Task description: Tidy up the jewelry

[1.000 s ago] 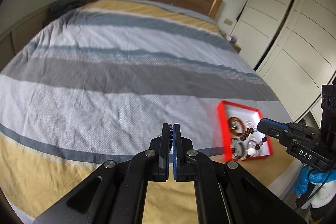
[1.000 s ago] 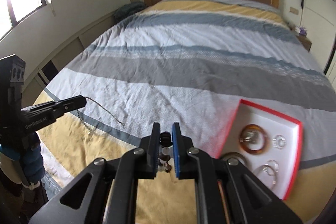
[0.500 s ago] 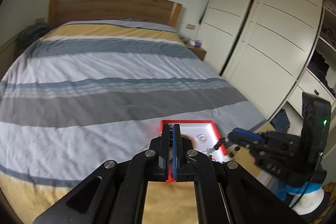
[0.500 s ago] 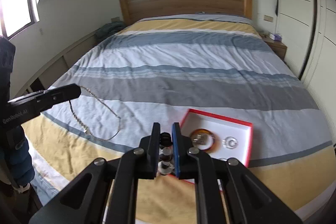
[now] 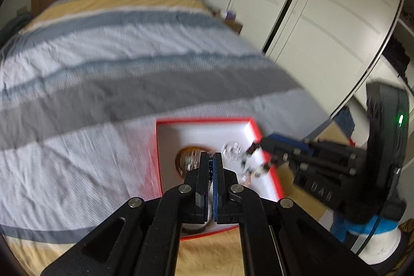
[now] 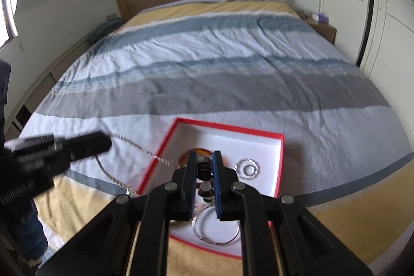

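Jewelry sits in a red-rimmed box [image 6: 280, 146] on the striped bed [image 6: 220, 84], directly ahead of and below both claws. Left claw [image 5: 211, 159] is closed narrow on a silver chain [image 6: 145, 153], which trails from its tip across the near box rim. Right claw [image 6: 204, 162] is clamped on a bead bracelet [image 6: 204, 170] of dark and pale beads, hanging over the box interior. Inside the box lie an amber bangle [image 5: 181, 154], a clear ring [image 6: 247, 168] and a thin silver hoop [image 6: 217, 232] below the right claw.
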Demonstrator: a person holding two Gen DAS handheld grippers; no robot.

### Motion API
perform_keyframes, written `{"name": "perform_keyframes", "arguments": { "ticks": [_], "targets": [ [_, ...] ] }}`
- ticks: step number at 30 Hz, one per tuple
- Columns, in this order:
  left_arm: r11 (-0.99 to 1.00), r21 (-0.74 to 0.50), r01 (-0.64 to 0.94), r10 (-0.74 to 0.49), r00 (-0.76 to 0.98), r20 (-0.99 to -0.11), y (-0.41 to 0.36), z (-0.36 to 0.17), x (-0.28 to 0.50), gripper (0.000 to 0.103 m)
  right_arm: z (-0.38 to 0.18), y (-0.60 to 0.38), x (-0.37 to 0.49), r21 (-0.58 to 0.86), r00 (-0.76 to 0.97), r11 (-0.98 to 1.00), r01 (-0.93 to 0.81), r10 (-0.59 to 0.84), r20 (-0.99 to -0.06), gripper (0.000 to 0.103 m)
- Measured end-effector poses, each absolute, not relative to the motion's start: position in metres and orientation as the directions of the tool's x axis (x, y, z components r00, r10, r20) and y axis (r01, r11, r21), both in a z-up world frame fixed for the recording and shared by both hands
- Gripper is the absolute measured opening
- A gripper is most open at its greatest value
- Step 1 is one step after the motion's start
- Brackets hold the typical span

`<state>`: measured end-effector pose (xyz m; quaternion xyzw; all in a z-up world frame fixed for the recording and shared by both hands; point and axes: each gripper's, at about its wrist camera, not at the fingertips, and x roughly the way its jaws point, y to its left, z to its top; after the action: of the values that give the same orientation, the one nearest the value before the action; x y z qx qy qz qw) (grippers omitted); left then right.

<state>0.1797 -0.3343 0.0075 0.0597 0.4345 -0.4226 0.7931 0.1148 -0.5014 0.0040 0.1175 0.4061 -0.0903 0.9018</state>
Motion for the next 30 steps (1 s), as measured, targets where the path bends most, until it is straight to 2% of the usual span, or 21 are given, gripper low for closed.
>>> {"name": "perform_keyframes", "arguments": {
  "ticks": [8,18,20,24,30],
  "targets": [
    [0.662,-0.275,0.697,-0.538,0.187,-0.822,-0.345,-0.064,0.179,0.002,-0.064,-0.519,0.124,0.151,0.567,0.942,0.301,-0.049,-0.822,0.011],
    [0.670,-0.285,0.686,-0.504,0.139,-0.852,-0.349,-0.083,0.171,0.002,-0.085,-0.523,0.108,0.135,0.514,0.934,0.332,-0.058,-0.856,0.012],
    [0.673,-0.294,0.678,-0.507,0.135,-0.851,-0.347,-0.080,0.172,0.008,-0.083,-0.523,0.104,0.138,0.515,0.932,0.335,-0.058,-0.855,0.013],
    [0.674,-0.299,0.676,-0.516,0.141,-0.845,-0.342,-0.066,0.173,0.027,-0.073,-0.521,0.094,0.146,0.526,0.929,0.341,-0.060,-0.849,0.024],
    [0.668,-0.287,0.686,-0.538,0.180,-0.823,-0.340,-0.033,0.172,0.028,-0.053,-0.513,0.080,0.150,0.551,0.929,0.339,-0.067,-0.832,0.027]
  ]
}}
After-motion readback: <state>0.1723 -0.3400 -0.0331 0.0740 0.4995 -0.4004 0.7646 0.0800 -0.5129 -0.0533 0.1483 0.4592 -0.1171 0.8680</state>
